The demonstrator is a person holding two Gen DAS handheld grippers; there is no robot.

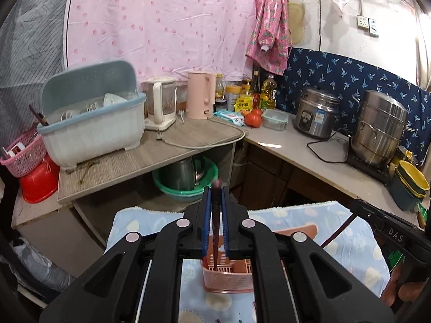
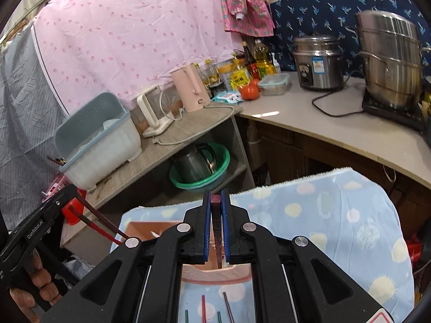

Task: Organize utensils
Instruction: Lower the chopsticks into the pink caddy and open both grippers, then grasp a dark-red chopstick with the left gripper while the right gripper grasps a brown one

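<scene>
In the left wrist view my left gripper (image 1: 215, 191) is shut on a dark chopstick (image 1: 215, 231). The stick slants down, and its lower end reaches into the slotted pink basket (image 1: 229, 278) on the blue spotted towel (image 1: 347, 245). My right gripper (image 2: 216, 196) is also shut, on a dark chopstick with a reddish top (image 2: 217, 231), held over the same basket (image 2: 215, 276). The left tool's black body (image 2: 40, 224) shows at that view's left edge, its red-and-dark stick (image 2: 105, 230) slanting toward the basket. Several loose chopsticks (image 2: 203, 306) lie on the towel (image 2: 336, 215) near me.
A grey dish box (image 1: 91, 132) with bowls, two kettles (image 1: 200, 95) and bottles stand on the wooden counter (image 1: 150, 156). A rice cooker (image 1: 315, 113) and steel steamer pot (image 1: 379, 126) sit on the right worktop. A green basin (image 1: 186, 185) holding a steel jug sits below.
</scene>
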